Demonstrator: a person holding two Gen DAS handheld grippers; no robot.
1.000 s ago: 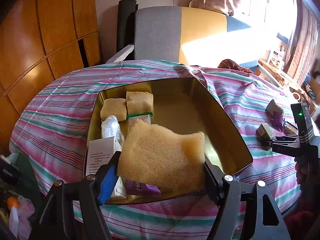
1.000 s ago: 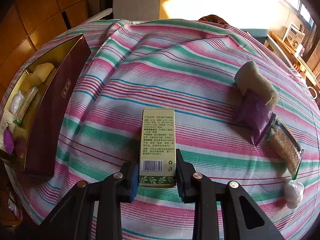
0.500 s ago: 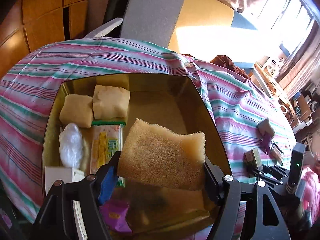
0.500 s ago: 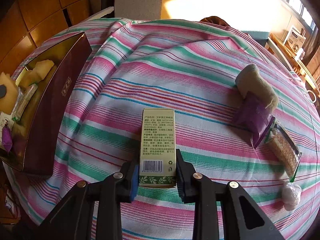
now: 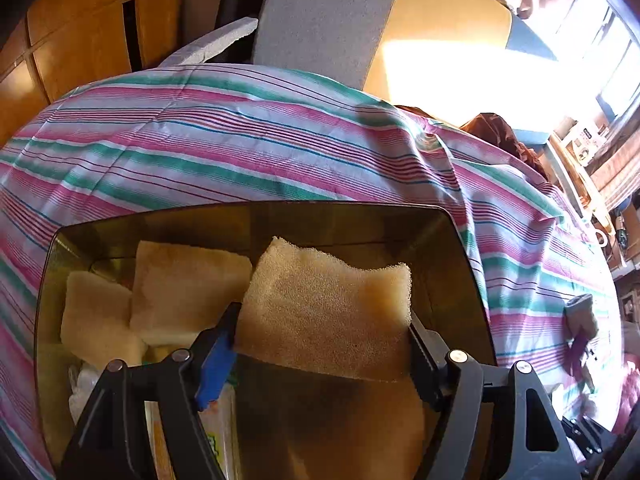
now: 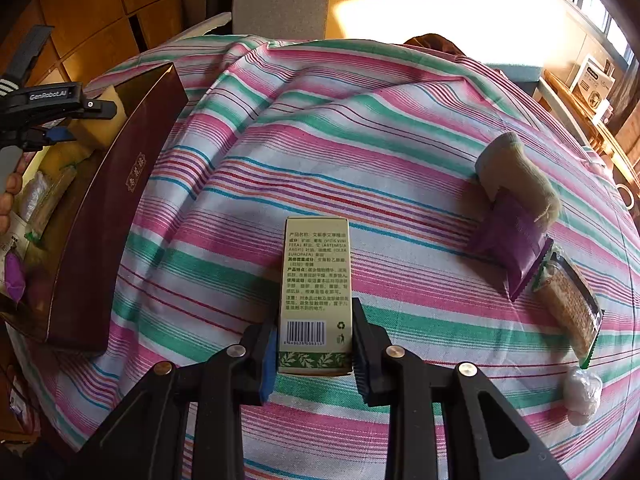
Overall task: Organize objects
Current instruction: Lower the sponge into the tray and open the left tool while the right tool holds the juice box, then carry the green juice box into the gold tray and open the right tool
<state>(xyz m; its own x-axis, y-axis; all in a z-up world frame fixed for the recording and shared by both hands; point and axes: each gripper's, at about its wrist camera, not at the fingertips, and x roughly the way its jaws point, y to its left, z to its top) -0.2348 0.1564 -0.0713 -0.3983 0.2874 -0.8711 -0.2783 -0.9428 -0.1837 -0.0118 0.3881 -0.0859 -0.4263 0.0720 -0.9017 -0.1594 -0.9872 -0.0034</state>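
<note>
Left wrist view: left gripper [image 5: 322,344] held a yellow foam sponge [image 5: 326,312] across its width, pads pressed on both side edges, jaws standing moderately wide. Sponge was above the open gold-lined box [image 5: 460,280]. This view alone showed the box's far interior: two pale sponge blocks [image 5: 152,296] side by side against the left wall, bare gold floor on the right. Nearer contents were largely covered by the gripper and the held sponge; a clear plastic wrap [image 5: 82,384] and a printed packet [image 5: 218,432] were only partly visible.

Right wrist view: right gripper [image 6: 314,356] was closed tight on the barcode end of a pale green carton [image 6: 317,292], which lay flat on the striped tablecloth [image 6: 360,140]. This view alone showed the box's dark red outer wall [image 6: 108,216] with a gold emblem, the left gripper seen from the side at the left edge, and a person's fingers [image 6: 7,196] cut off by the frame. Box contents here were shadowed and hard to make out.

Loose on the cloth to the right: a beige sock [image 6: 516,172] resting on a purple sachet [image 6: 510,240], a cracker pack [image 6: 568,308] just beside that, and a small white wrapped ball [image 6: 582,394] nearest. In the left wrist view these appeared only as small, blurred shapes at the right edge.
</note>
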